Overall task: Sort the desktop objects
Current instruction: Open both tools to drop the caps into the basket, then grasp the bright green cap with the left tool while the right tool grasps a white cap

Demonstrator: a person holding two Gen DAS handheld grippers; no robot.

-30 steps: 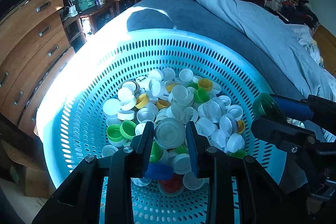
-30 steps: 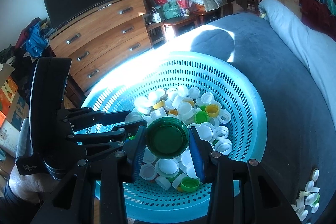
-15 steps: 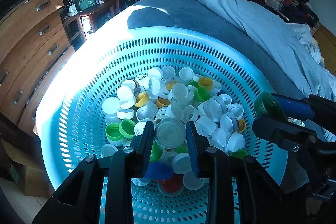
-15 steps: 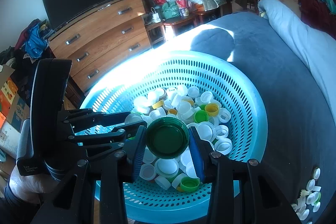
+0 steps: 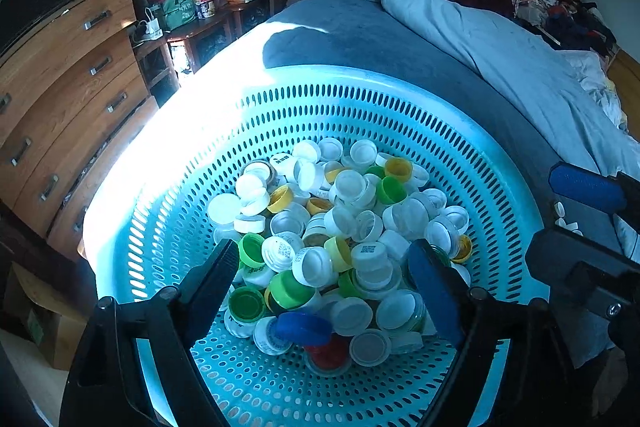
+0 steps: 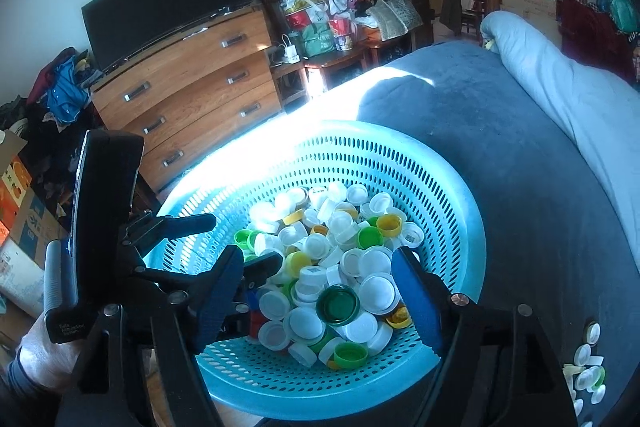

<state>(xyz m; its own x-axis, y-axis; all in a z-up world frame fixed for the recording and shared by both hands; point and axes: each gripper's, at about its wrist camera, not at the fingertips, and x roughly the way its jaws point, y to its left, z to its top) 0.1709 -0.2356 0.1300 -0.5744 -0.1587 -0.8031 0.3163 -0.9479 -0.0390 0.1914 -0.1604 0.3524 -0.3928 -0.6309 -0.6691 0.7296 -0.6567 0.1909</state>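
A turquoise perforated basket (image 5: 360, 107) (image 6: 448, 195) on the bed holds a heap of bottle caps (image 5: 340, 227) (image 6: 340, 259), mostly white with some green, yellow, blue and red. My left gripper (image 5: 324, 267) hangs open and empty over the heap. My right gripper (image 6: 318, 287) is open and empty over the basket's near side. A dark green cap (image 6: 338, 305) lies open side up on the heap between the right fingers. The left gripper (image 6: 224, 247) shows at the left of the right wrist view, the right gripper's blue finger (image 5: 584, 187) at the right of the left wrist view.
The basket sits on a blue-grey bed (image 6: 540, 167) with a rolled duvet (image 5: 500, 47) behind. Several loose caps (image 6: 588, 367) lie on the bed right of the basket. A wooden dresser (image 6: 192, 99) with a TV (image 6: 160, 7) stands left, and cluttered side tables (image 6: 328, 27) stand behind.
Both grippers opened. The left let go of a large grey-white cap and the right let go of the dark green cap, which now lies on the heap in the basket.
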